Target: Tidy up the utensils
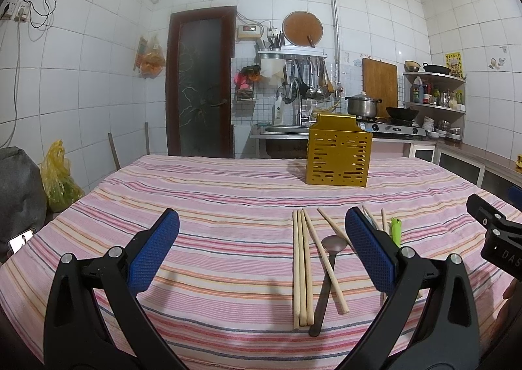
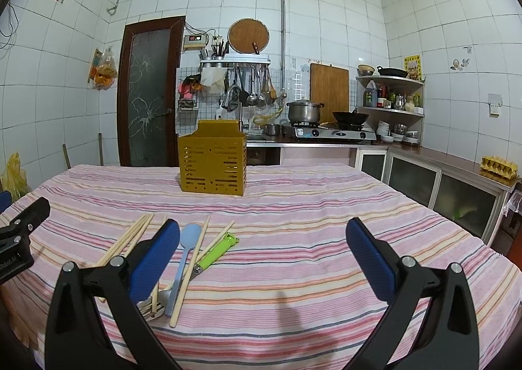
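Observation:
A gold slotted utensil holder stands upright at the far middle of the striped table. Near the front edge lie several wooden chopsticks, a dark metal spoon, a pale blue spoon, a green-handled tool and a metal fork. My left gripper hovers open just left of the pile, its right finger over the utensils. My right gripper is open to the right of the pile, its left finger above the fork. Both hold nothing.
The pink striped cloth covers the whole table. Behind it are a dark door, a sink, a stove with a pot and wok, and corner shelves. A yellow bag sits at the left. The right gripper's body shows at the right.

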Tool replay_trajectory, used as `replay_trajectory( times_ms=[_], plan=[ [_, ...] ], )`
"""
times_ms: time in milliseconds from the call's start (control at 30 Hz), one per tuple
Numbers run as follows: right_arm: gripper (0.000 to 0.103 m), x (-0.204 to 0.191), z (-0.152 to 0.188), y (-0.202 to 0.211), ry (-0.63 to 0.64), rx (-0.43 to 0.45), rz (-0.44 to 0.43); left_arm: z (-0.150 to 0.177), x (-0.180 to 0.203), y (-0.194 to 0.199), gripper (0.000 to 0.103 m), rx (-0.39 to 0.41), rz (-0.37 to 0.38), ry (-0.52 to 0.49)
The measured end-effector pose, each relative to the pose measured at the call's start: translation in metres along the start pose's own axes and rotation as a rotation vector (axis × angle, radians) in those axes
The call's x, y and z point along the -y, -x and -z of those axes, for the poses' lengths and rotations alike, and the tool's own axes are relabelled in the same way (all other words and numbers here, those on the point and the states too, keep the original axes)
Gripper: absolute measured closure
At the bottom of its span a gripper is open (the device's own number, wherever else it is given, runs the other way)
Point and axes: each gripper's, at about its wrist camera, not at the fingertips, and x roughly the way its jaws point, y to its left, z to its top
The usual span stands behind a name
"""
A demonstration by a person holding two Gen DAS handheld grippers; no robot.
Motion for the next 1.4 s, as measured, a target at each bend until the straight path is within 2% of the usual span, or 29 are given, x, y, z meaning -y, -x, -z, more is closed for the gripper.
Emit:
replay_trajectory(
  times_ms=[333,500,633,767,900,1033,1200,1300,1400],
  plan=[
    [0.004,0.001,-0.001,-0.002,-0.009,0.004,-0.018,0.002,0.001,-0.003,0.005,-0.019,0.002,-0.001],
    [0.004,-0.001,0.000,-0.010,0.001,-0.031,-0.025,0.004,0.003,-0.012,0.005,-0.081,0.019,-0.010],
    [0.004,-0.004,0.000,-0.022,0.003,-0.093,-0.016,0.005,-0.001,-0.022,0.005,-0.138,0.044,0.005],
    [0.004,-0.006,-0.002,-0.042,-0.014,-0.182,-0.040,0.002,-0.005,-0.041,0.005,-0.210,0.059,0.024],
    [0.004,-0.011,-0.007,-0.059,-0.027,-0.222,-0.044,-0.007,-0.007,-0.066,0.005,-0.293,0.068,0.010],
    [0.004,-0.019,-0.014,-0.078,-0.008,-0.241,-0.013,-0.018,-0.014,-0.094,0.005,-0.365,0.111,0.023],
    [0.004,-0.026,-0.017,-0.104,0.011,-0.315,0.018,-0.033,-0.007,-0.131,0.005,-0.424,0.162,-0.029],
    [0.004,-0.024,-0.014,-0.120,-0.009,-0.371,0.033,-0.030,0.001,-0.159,0.005,-0.494,0.194,-0.045],
    [0.004,-0.025,-0.009,-0.134,-0.020,-0.422,0.058,-0.023,0.006,-0.180,0.005,-0.533,0.192,-0.063]
  ],
)
